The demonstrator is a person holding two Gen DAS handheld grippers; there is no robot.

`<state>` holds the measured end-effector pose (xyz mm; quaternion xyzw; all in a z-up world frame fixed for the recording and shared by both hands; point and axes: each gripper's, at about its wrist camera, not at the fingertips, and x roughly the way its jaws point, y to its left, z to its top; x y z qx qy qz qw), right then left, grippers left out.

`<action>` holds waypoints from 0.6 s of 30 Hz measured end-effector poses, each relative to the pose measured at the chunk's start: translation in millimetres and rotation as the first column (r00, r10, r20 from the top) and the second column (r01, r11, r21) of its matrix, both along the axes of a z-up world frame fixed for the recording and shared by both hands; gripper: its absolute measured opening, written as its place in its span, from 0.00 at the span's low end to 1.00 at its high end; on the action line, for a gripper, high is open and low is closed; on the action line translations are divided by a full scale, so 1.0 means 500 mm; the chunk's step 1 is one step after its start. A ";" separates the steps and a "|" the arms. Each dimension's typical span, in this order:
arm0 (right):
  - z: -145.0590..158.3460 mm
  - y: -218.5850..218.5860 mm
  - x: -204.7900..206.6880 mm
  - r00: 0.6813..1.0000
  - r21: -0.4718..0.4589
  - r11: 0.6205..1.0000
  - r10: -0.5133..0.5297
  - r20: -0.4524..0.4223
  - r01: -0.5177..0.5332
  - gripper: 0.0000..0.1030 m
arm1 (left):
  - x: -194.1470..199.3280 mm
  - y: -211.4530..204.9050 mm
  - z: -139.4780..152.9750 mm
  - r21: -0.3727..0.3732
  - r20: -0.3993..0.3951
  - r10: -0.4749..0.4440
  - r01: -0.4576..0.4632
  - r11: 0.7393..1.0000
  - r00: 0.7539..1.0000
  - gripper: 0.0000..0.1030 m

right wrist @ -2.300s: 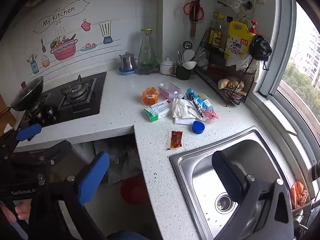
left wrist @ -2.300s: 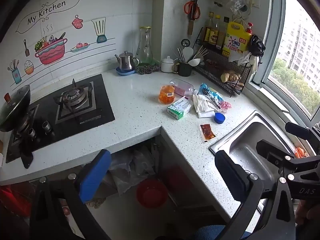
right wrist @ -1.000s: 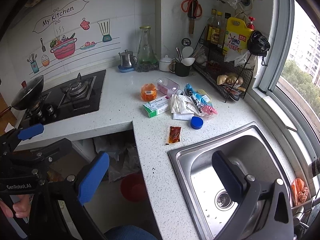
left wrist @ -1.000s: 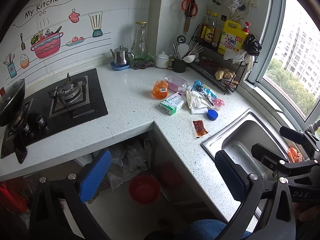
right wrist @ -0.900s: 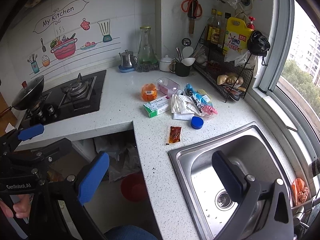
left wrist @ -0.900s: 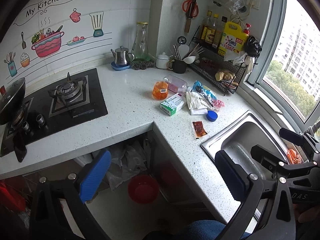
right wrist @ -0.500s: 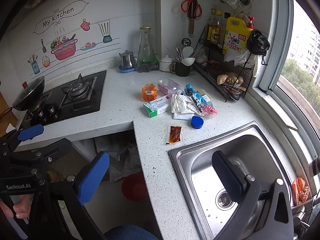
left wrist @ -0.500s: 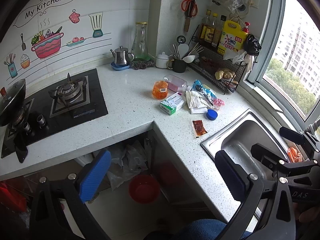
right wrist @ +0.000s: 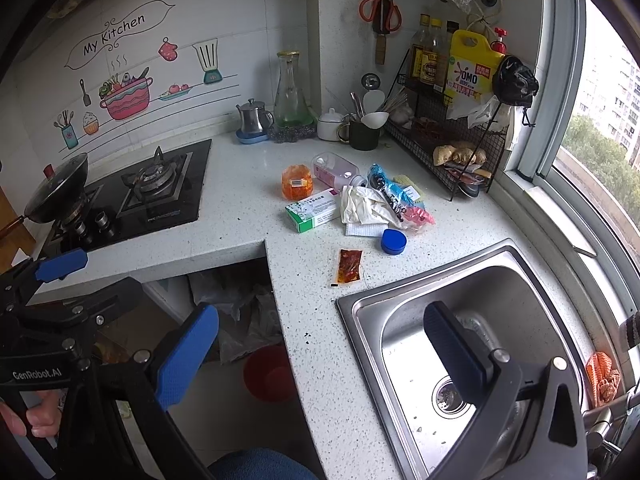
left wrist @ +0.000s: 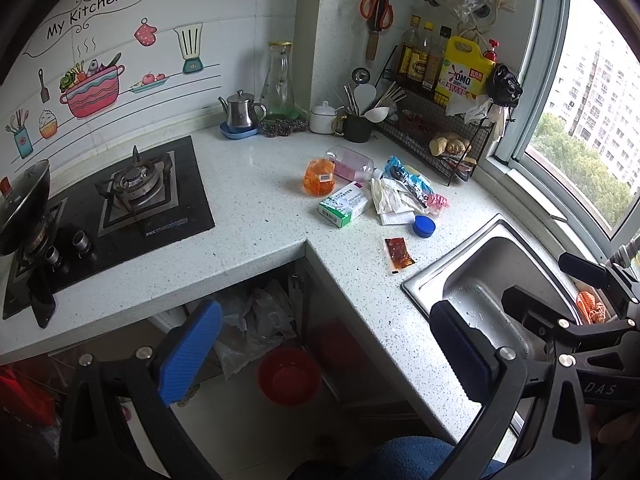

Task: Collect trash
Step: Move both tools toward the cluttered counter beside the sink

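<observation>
Trash lies on the white speckled counter [left wrist: 256, 216]: a red sauce packet [left wrist: 399, 254] [right wrist: 350, 266], a blue lid [left wrist: 424, 225] [right wrist: 393, 241], a green and white box [left wrist: 343, 203] [right wrist: 314, 210], crumpled white wrappers [left wrist: 390, 199] [right wrist: 366, 205], an orange bag [left wrist: 319, 176] [right wrist: 296, 182], a clear bottle on its side [left wrist: 352, 164] [right wrist: 335, 171] and blue and pink packets [right wrist: 400, 196]. My left gripper [left wrist: 320, 348] is open and empty, well short of the trash. My right gripper [right wrist: 320, 344] is open and empty above the counter edge by the sink.
A steel sink [right wrist: 472, 320] sits at the right. A gas hob [left wrist: 136, 192] with a pan [left wrist: 24, 200] is at the left. A red bin [left wrist: 289, 376] and plastic bags stand under the counter. A kettle, carafe, utensil cup and black wire rack [right wrist: 444, 140] line the back.
Both views have barely shifted. The trash has not moved and both grippers stay open.
</observation>
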<state>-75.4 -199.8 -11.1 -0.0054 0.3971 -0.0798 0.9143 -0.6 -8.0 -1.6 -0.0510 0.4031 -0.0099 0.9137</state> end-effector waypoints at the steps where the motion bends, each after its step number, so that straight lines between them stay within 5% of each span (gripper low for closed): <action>1: 0.000 0.000 0.000 1.000 0.000 1.000 -0.001 -0.002 0.001 1.00 | 0.001 0.000 -0.001 0.000 -0.001 -0.002 0.002 1.000 1.000 1.00; 18: 0.012 -0.028 0.027 1.000 0.003 1.000 -0.028 -0.006 0.028 1.00 | 0.054 -0.021 0.015 0.016 0.017 -0.116 0.116 0.993 0.993 1.00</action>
